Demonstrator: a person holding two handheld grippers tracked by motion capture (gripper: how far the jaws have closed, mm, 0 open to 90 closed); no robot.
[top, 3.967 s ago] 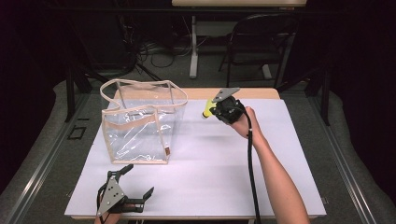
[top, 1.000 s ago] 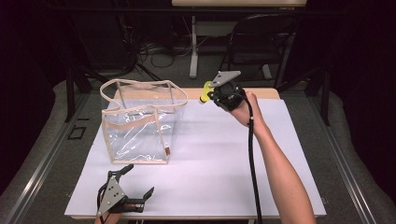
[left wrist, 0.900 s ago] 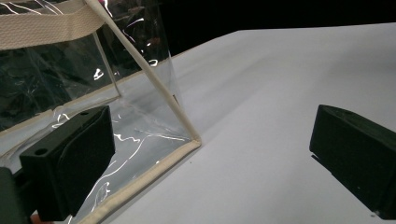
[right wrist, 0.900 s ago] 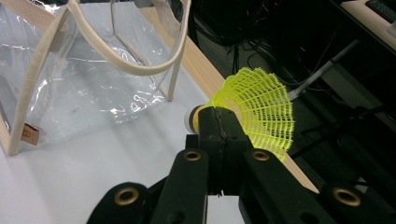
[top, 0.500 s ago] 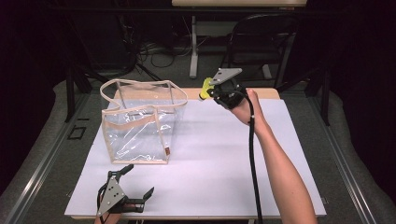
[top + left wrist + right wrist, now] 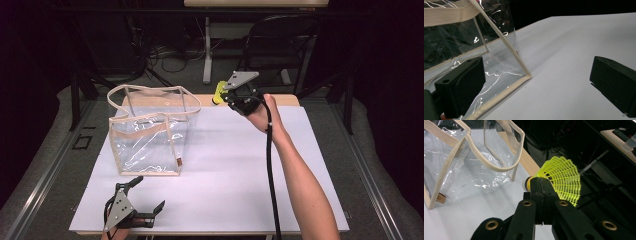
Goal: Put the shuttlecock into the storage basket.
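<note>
Right claw (image 6: 226, 96): raised above the far edge of the desk (image 6: 240, 175), jaws pressed together on a yellow plastic shuttlecock (image 6: 219, 91). In the right gripper view the jaws pinch the shuttlecock (image 6: 559, 180) near its white cork end, the mesh skirt fanning out beyond and to the right of the jaw tips. The grey three-cornered plate sits on top of this claw; its black cable trails back along the person's forearm (image 6: 300, 185).

Clear plastic tote bag (image 6: 150, 132): stands upright on the desk, well to the left of the right claw and lower than it. Beige webbing trims its edges, and its handles arch over the open mouth. In the right gripper view the bag (image 6: 461, 165) lies ahead and to the left of the jaws, apart from the shuttlecock, with a small brown tag at its lower corner.

Left claw (image 6: 150, 192): low at the near edge of the desk, jaws spread wide, nothing between them. The bag stands just beyond it. In the left gripper view the bag's near bottom corner (image 6: 525, 75) sits between the two jaws but farther off, and the left jaw overlaps the bag's wall in the picture; whether they touch cannot be told.
</note>
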